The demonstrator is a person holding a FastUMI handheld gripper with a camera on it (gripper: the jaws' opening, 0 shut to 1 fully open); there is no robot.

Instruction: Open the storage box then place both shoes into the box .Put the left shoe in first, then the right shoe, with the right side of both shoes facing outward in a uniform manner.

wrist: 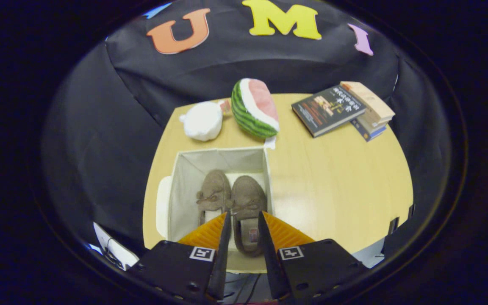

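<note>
The fabric storage box [187, 182] stands open on the wooden table, with both brown suede shoes lying side by side in it, toes pointing away from me. The left-hand shoe [214, 190] lies against the right-hand shoe [248, 197]. My gripper [244, 214] hovers over the near end of the box, open. The heel end of the right-hand shoe shows in the gap between the fingers, and neither finger presses on it. The left finger hides the heel of the left-hand shoe.
The box's pale lid [162, 205] lies against its left side. Beyond the box sit a white plush [202, 120] and a watermelon-slice plush [254, 108]. A stack of books [343, 110] lies at the back right. Bare tabletop [337, 190] stretches right of the box.
</note>
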